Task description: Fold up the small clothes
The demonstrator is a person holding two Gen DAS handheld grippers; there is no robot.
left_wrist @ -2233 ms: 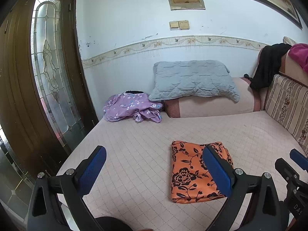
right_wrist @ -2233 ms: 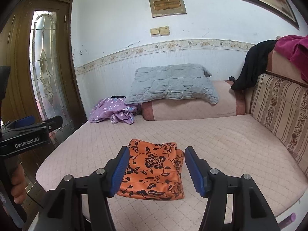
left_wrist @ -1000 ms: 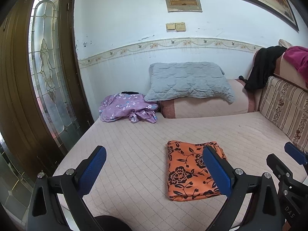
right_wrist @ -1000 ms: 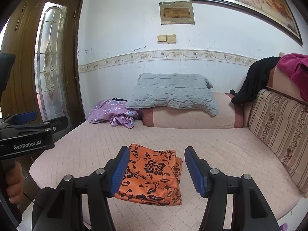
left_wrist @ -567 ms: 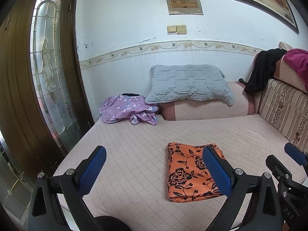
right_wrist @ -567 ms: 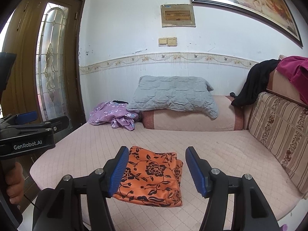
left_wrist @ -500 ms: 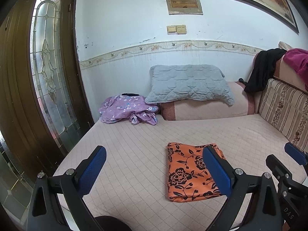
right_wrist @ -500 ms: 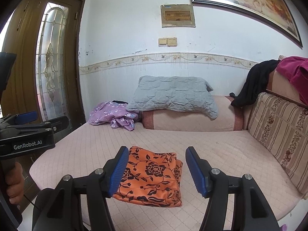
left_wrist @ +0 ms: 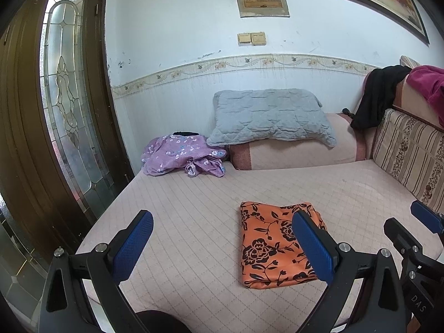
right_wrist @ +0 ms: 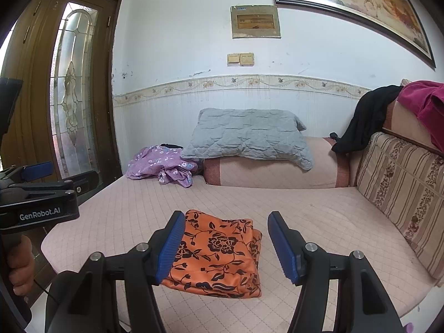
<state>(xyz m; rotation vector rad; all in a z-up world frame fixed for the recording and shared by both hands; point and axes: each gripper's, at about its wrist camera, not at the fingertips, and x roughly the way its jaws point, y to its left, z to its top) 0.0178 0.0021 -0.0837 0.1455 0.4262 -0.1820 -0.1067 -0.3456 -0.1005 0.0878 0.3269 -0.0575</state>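
your left gripper (left_wrist: 222,247) and right gripper (right_wrist: 226,245) both hang with jaws spread wide, holding nothing; the folded orange floral cloth (right_wrist: 219,252) lies flat near the pink quilted bed's (left_wrist: 194,208) front edge.

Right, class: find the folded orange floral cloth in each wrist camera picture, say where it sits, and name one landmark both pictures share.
Left wrist view: the orange floral cloth lies lower right of centre on the bed, partly behind the left gripper's right finger.
Right wrist view: the cloth lies low in the middle, between the right gripper's open fingers.
Shared landmark: the grey pillow against the wall.
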